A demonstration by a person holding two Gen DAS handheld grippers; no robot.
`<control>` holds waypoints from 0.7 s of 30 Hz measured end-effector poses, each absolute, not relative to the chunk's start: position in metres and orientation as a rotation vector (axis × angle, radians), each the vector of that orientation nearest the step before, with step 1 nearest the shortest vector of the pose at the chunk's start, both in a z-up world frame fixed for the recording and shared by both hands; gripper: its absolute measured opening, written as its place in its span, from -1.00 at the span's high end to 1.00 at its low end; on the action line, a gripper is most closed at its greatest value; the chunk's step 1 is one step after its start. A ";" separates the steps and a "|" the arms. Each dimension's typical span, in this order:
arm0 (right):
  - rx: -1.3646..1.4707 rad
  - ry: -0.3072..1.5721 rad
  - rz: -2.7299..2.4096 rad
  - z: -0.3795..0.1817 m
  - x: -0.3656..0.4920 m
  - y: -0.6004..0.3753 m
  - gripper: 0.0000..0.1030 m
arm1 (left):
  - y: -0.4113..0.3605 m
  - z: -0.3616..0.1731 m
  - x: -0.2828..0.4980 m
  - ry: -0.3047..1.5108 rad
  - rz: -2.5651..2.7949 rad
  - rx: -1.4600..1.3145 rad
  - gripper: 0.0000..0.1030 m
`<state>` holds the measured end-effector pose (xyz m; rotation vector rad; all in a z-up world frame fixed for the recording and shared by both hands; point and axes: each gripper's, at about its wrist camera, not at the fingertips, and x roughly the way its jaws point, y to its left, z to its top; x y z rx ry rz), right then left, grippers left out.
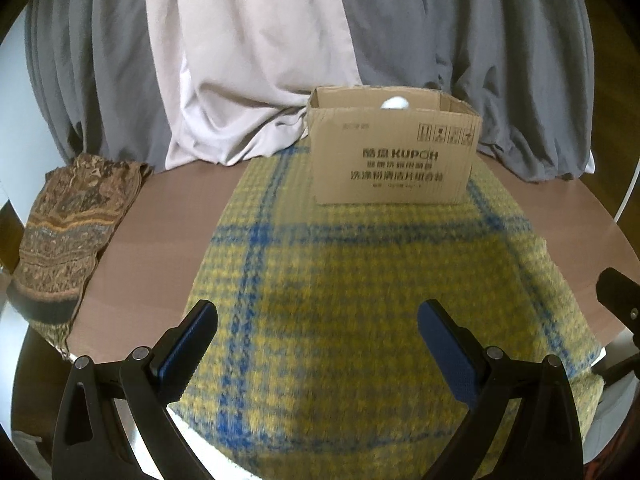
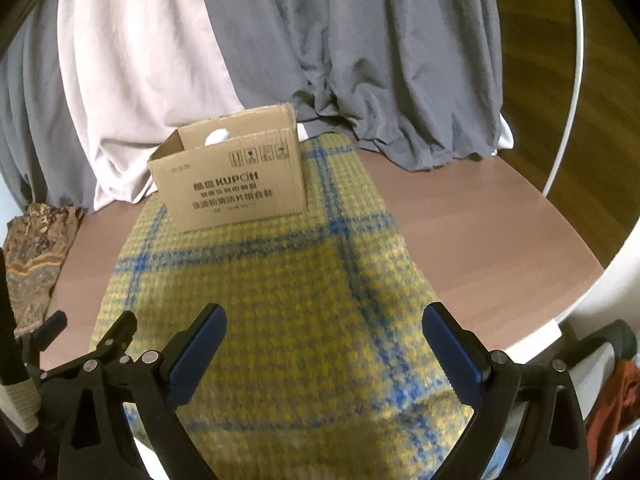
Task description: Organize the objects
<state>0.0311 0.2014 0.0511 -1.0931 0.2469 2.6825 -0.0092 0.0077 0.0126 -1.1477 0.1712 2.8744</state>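
Observation:
An open cardboard box [image 1: 394, 160] printed KUPOH stands at the far end of a yellow and blue checked cloth [image 1: 360, 280]. A white rounded object [image 1: 395, 103] shows just above the box's front rim; the rest of the inside is hidden. My left gripper [image 1: 318, 316] is open and empty over the near part of the cloth. In the right wrist view the box [image 2: 232, 184] sits left of centre on the cloth [image 2: 280, 300], with the white object [image 2: 217, 136] inside. My right gripper [image 2: 324, 320] is open and empty over the cloth's near end.
A brown patterned folded cloth [image 1: 68, 224] lies at the table's left edge, also in the right wrist view [image 2: 36, 256]. Grey and white curtains [image 1: 280, 60] hang behind the brown table [image 2: 480, 232]. The other gripper shows at each view's side [image 2: 60, 344].

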 end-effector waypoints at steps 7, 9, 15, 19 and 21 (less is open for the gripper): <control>-1.144 0.264 2.666 0.032 0.050 0.197 -0.92 | 0.003 -0.003 0.012 0.185 2.872 -1.177 -0.98; -1.162 0.262 2.665 0.025 0.052 0.195 -0.92 | 0.002 -0.007 0.017 0.190 2.874 -1.188 -0.98; -1.195 0.254 2.659 0.014 0.057 0.187 -0.92 | -0.004 -0.017 0.025 0.206 2.872 -1.224 -0.98; -1.185 0.238 2.655 0.014 0.060 0.185 -0.92 | -0.004 -0.020 0.027 0.224 2.867 -1.236 -0.98; -1.189 0.242 2.654 0.014 0.060 0.186 -0.92 | -0.005 -0.020 0.027 0.226 2.867 -1.233 -0.98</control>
